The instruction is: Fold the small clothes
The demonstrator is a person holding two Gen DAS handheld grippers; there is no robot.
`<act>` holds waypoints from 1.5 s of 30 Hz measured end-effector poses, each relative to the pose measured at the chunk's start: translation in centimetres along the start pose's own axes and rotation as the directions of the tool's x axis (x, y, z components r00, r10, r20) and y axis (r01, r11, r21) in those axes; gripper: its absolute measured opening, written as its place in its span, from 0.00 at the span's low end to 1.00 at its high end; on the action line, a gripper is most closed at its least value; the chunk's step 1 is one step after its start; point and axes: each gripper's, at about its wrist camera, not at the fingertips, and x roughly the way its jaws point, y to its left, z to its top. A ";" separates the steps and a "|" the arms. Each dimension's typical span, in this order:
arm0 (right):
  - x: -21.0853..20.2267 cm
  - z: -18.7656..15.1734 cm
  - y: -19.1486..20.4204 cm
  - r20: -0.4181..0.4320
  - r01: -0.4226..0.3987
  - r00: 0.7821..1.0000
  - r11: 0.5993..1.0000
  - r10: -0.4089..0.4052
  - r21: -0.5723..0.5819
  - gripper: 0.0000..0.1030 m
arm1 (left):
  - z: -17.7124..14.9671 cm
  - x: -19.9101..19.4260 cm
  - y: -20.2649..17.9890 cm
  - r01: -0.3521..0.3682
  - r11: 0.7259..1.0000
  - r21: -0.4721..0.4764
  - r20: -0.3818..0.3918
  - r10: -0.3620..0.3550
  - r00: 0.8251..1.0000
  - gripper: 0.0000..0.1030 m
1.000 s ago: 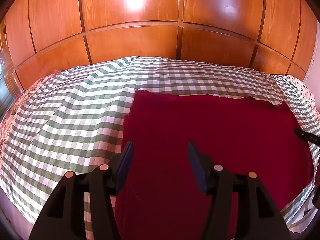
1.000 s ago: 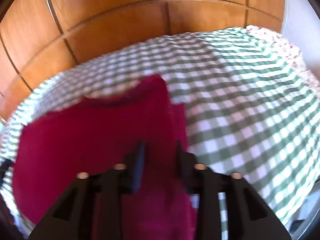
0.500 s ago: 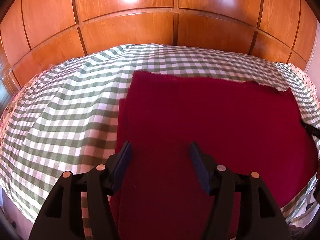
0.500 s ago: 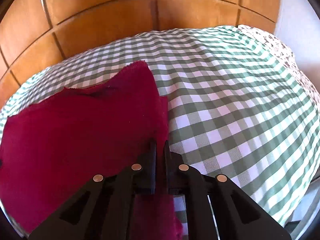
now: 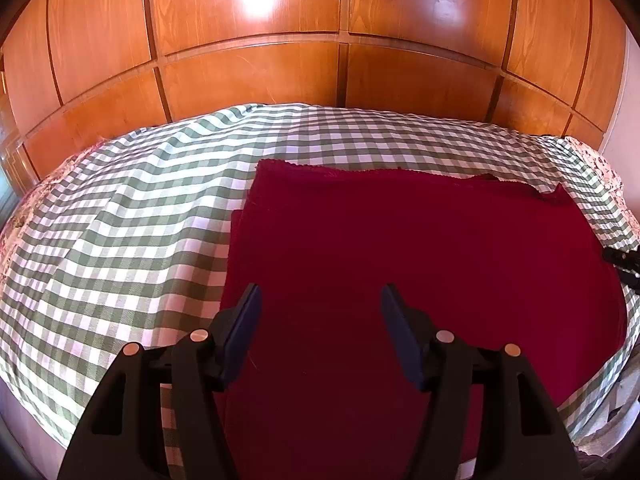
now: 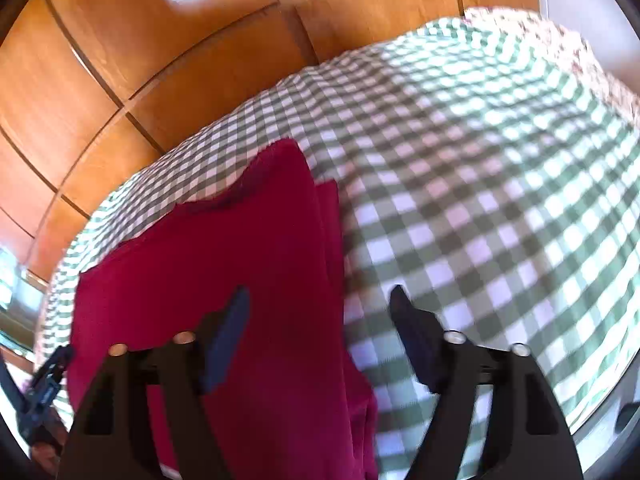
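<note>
Left tool (image 5: 320, 300): jaws spread wide, nothing between them, poised above the near-left part of the red garment (image 5: 420, 264). Right tool (image 6: 318, 300): jaws also spread, empty, straddling the garment's right edge, with one finger over red cloth and the other over the checked cloth (image 6: 480, 184).

The red garment (image 6: 224, 264) lies flat on the green-and-white checked cloth (image 5: 132, 216) covering the table, folded into a rough rectangle. A second layer shows along its left side in the left wrist view, and layered edges show along the right side in the right wrist view. The far right corner is rumpled, with an uneven hem. The near edge of the garment is hidden behind both tools; what kind of garment it is cannot be told.

The right wrist view is motion-blurred, so fine detail is lost. A dark object at the right margin of the left wrist view (image 5: 624, 264) is cut off; probably the other tool. Wooden panelling (image 5: 256, 72) stands behind the table.
</note>
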 end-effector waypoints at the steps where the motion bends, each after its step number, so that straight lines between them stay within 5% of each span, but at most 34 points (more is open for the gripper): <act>1: -0.1 -0.2 -0.2 -0.010 -0.021 1.000 1.000 0.021 0.011 0.73 | 0.0 0.0 0.0 0.003 1.000 0.001 0.000 -0.003 1.000 0.60; 6: 0.5 -2.2 -0.8 -0.086 -0.140 0.986 0.988 0.145 0.065 0.76 | -0.2 -0.1 -0.8 0.034 0.999 0.007 -0.004 -0.034 0.999 0.60; 15: 0.8 -3.7 -0.9 -0.093 -0.265 0.957 0.959 0.275 0.106 0.77 | -0.2 0.9 -3.8 0.052 0.995 0.091 -0.031 -0.050 0.998 0.60; 17: 0.9 -3.9 -0.6 -0.089 -0.270 0.957 0.959 0.277 0.092 0.73 | 0.0 1.4 -4.3 0.047 0.993 0.109 -0.037 -0.043 0.998 0.60; 21: 1.2 -4.2 -0.5 -0.084 -0.266 0.959 0.962 0.271 0.068 0.41 | 0.3 2.4 -5.5 0.025 0.990 0.141 -0.046 -0.019 0.999 0.61; 32: 1.8 -4.1 -1.3 -0.092 -0.346 0.931 0.934 0.354 0.093 0.41 | 1.3 4.3 -7.4 -0.019 0.985 0.171 -0.051 0.028 0.998 0.62; 45: -0.4 -3.2 1.7 -0.076 -0.316 0.946 0.949 0.314 -0.004 0.33 | 1.4 1.4 -6.6 0.070 0.990 0.123 -0.038 -0.065 0.997 0.60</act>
